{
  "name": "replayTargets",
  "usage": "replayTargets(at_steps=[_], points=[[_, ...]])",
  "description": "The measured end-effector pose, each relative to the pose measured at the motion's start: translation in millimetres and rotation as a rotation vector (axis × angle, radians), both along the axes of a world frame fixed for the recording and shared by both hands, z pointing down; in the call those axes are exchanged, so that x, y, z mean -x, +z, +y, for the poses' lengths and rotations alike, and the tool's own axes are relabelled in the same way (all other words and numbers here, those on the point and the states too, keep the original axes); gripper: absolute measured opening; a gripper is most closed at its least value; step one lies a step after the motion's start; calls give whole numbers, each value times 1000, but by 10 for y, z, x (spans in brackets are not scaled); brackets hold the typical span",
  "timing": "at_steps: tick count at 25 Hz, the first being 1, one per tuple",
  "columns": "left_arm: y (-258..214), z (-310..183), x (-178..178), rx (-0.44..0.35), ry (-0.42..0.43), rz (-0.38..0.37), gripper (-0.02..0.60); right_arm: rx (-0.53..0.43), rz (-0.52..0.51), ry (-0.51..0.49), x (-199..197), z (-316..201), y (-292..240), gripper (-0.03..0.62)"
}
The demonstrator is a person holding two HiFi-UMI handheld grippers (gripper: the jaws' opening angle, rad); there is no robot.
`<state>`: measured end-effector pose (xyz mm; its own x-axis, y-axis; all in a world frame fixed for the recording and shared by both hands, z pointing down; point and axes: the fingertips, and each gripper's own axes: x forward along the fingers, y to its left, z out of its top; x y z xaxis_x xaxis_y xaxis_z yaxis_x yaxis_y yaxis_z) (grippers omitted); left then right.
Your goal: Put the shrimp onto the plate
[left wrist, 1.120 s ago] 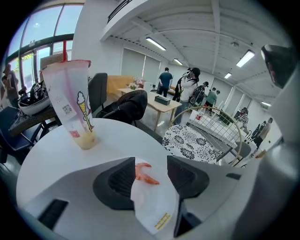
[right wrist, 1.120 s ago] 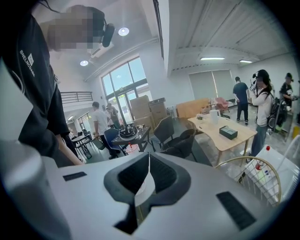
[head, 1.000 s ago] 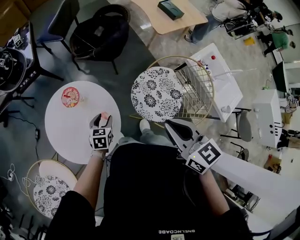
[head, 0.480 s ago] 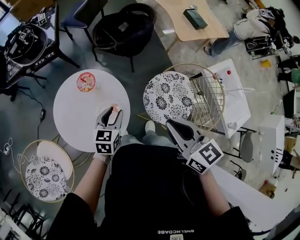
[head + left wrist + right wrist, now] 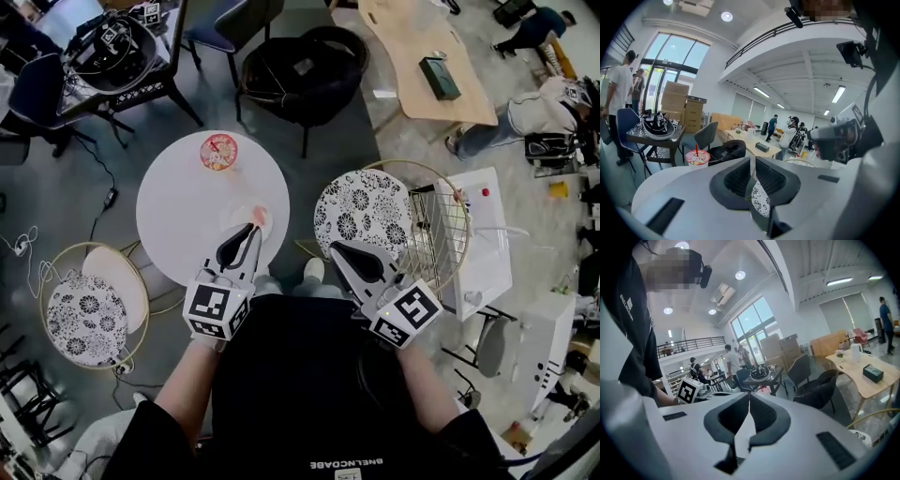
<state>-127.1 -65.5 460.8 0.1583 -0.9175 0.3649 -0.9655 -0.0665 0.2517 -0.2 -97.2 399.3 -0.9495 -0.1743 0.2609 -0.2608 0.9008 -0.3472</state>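
Note:
A small pink shrimp (image 5: pixel 259 216) lies near the right edge of the round white table (image 5: pixel 187 216), on what looks like a pale plate (image 5: pixel 242 218). My left gripper (image 5: pixel 251 230) hangs above the table's near edge, just short of the shrimp. Its jaws have just been closing and nothing is between them. In the left gripper view the left gripper (image 5: pixel 752 160) points over the table, and only a floral pattern shows through the slit. My right gripper (image 5: pixel 336 249) is shut and empty, held off to the right of the table. The right gripper view shows the right gripper (image 5: pixel 749 395) with its tips together.
A cup with a red lid (image 5: pixel 217 151) stands at the table's far side. A floral stool top (image 5: pixel 363 208) with a wire basket (image 5: pixel 436 234) is on the right, and another floral stool (image 5: pixel 84 314) on the left. A black chair (image 5: pixel 300 70) stands beyond the table.
My left gripper has lifted off the table and its jaws have come together, leaving the shrimp lying there. My right gripper has shifted a little sideways.

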Motion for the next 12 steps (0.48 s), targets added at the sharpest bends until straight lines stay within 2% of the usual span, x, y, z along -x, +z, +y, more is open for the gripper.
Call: replayTargets(at_steps=[3,7,12], points=[[-213,117,20,-34,-29,29,34,-2,-24,-44,118,11,-51,18],[-438,272,57,-77,-68,30,8,-16,-45,-118,304,74,-89,18],[-679,450,32,-133,-100,60,6,-34,-78,-218,513,218,-135,18]])
